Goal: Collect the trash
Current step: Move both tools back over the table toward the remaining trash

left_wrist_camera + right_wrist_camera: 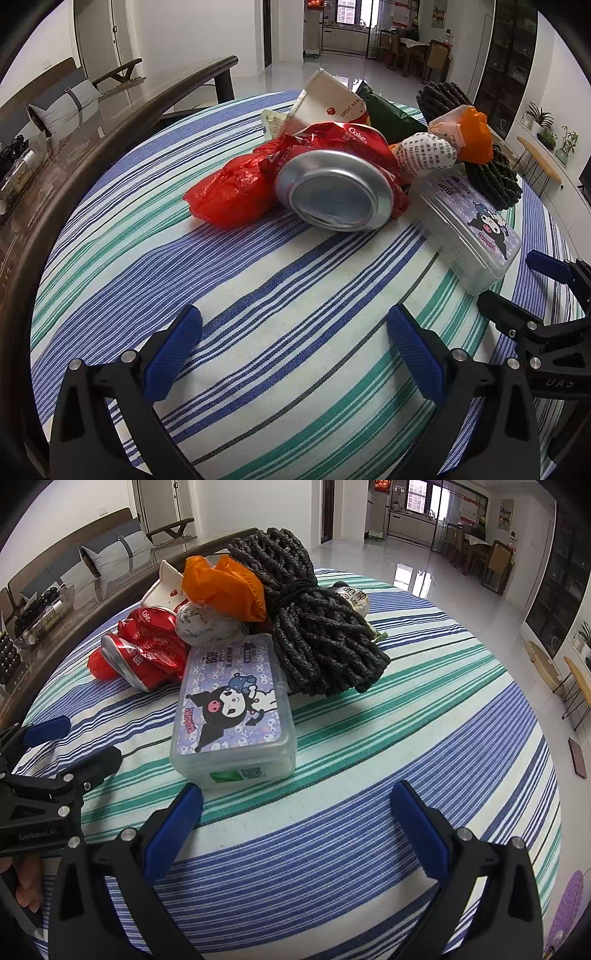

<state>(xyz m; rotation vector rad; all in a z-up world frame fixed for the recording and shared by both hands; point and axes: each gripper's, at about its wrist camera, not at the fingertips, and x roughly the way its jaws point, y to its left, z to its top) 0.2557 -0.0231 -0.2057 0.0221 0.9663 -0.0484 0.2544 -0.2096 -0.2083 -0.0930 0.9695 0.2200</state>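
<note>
A pile of trash lies on the striped tablecloth (280,302). It holds a crushed red Coke can (334,192) lying on its side, a red plastic bag (229,188), a paper cup (328,99), an orange bag (476,136), a crumpled white wrapper (428,151), a clear plastic box (465,225) with a cartoon sticker, and a dark rope bundle (317,624). My left gripper (293,332) is open and empty, a short way in front of the can. My right gripper (295,808) is open and empty, just in front of the plastic box (232,709).
A dark wooden rail (122,122) runs along the table's left side, with a glass-topped table (55,122) behind it. The right gripper shows at the right edge of the left wrist view (532,288); the left gripper shows at the left edge of the right wrist view (74,742).
</note>
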